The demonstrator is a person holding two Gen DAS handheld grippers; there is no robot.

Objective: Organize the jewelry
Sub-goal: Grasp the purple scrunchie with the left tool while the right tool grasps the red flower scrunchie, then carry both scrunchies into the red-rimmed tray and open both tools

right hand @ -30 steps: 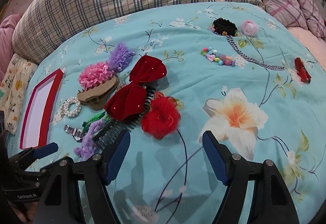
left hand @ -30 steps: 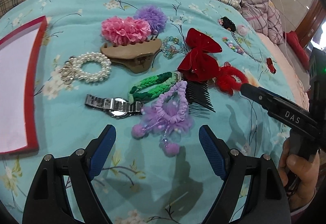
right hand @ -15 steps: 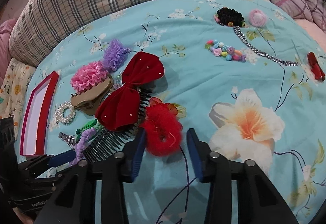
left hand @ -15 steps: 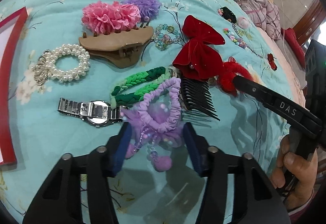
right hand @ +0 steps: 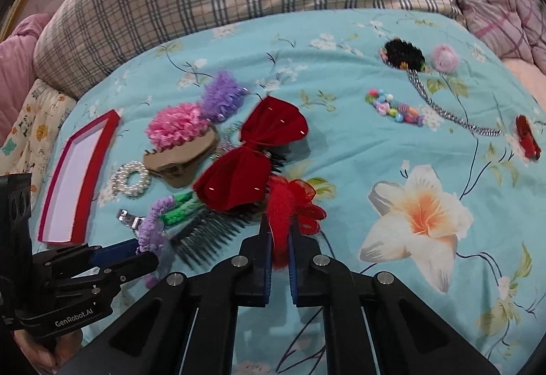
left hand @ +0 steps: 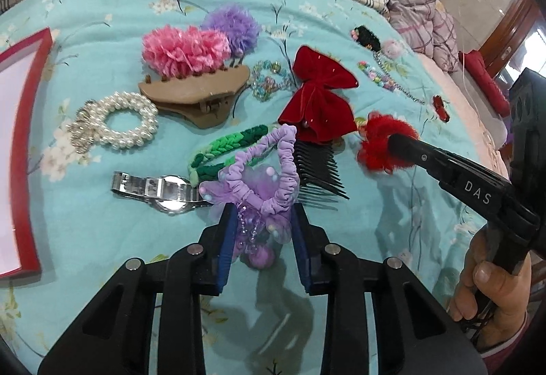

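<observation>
Jewelry pile on turquoise floral bedspread [right hand: 392,149], red velvet bow comb [left hand: 317,102] at centre: left gripper [left hand: 262,231] clamped on lilac ruffled scrunchie [left hand: 262,170] at 6 o'clock, right gripper [right hand: 279,242] clamped on red fuzzy scrunchie [right hand: 290,204] at 4 o'clock.

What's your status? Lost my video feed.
Left gripper shut on purple scrunchie. Right gripper shut on red scrunchie. Black comb alongside both.

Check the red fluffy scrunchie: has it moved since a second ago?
Yes. The red fluffy scrunchie, clamped in the right gripper, has pulled rightward away from the red velvet bow it sat against.
</observation>
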